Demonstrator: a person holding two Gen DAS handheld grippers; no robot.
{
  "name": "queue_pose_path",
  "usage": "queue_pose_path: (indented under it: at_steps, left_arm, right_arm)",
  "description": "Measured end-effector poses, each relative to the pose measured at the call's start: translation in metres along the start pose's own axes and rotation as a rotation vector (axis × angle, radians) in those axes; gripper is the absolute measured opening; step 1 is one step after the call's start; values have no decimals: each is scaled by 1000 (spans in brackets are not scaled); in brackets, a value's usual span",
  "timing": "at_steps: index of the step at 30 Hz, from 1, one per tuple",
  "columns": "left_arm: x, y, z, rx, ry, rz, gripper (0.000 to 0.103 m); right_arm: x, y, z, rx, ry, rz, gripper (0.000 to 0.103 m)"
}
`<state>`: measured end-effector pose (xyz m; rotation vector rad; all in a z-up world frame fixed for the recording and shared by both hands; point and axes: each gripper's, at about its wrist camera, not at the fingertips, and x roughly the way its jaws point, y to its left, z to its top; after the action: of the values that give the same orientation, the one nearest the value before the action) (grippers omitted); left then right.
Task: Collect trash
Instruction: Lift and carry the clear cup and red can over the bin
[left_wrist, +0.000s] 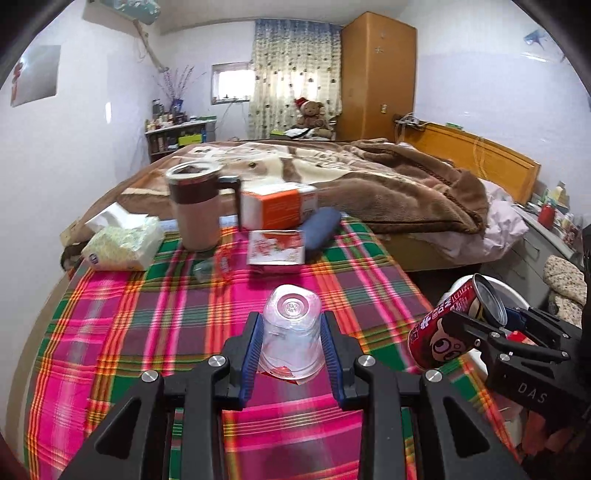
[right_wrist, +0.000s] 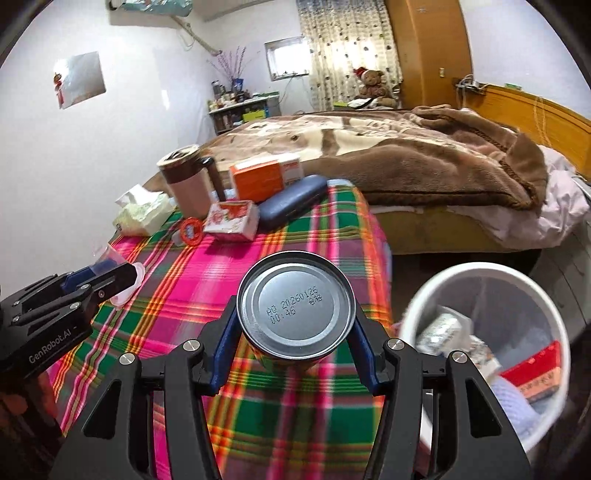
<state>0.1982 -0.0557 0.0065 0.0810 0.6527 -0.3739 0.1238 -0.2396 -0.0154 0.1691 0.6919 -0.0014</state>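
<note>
My left gripper (left_wrist: 291, 332) is shut on a clear plastic cup (left_wrist: 291, 336), bottom end facing away, held above the plaid tablecloth (left_wrist: 147, 332). My right gripper (right_wrist: 295, 314) is shut on a red drink can (right_wrist: 295, 314), its silver bottom facing the camera. In the left wrist view the can (left_wrist: 447, 325) hangs off the table's right edge, over the white trash bin (left_wrist: 513, 291). The bin (right_wrist: 424, 295) stands on the floor at lower right and holds several wrappers and a red box. The left gripper with its cup (right_wrist: 122, 284) also shows at the left of the right wrist view.
At the table's far end stand a brown mug (left_wrist: 195, 206), a tissue pack (left_wrist: 122, 243), an orange box (left_wrist: 277, 206), a red-and-white carton (left_wrist: 277, 251), a blue glasses case (left_wrist: 321, 229) and a small round red lid (right_wrist: 192, 230). A bed with a brown blanket (left_wrist: 369, 177) lies beyond.
</note>
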Motion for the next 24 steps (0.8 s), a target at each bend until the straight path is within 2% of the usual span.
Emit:
queue_pose_path:
  at_steps: [10, 24]
  left_arm:
    - [-3, -65, 7, 72, -18, -88, 32]
    - [10, -163, 10, 175, -2, -233, 32]
  right_arm:
    - [-35, -50, 0, 62, -62, -92, 55]
    - [-58, -118, -9, 140, -72, -213, 55]
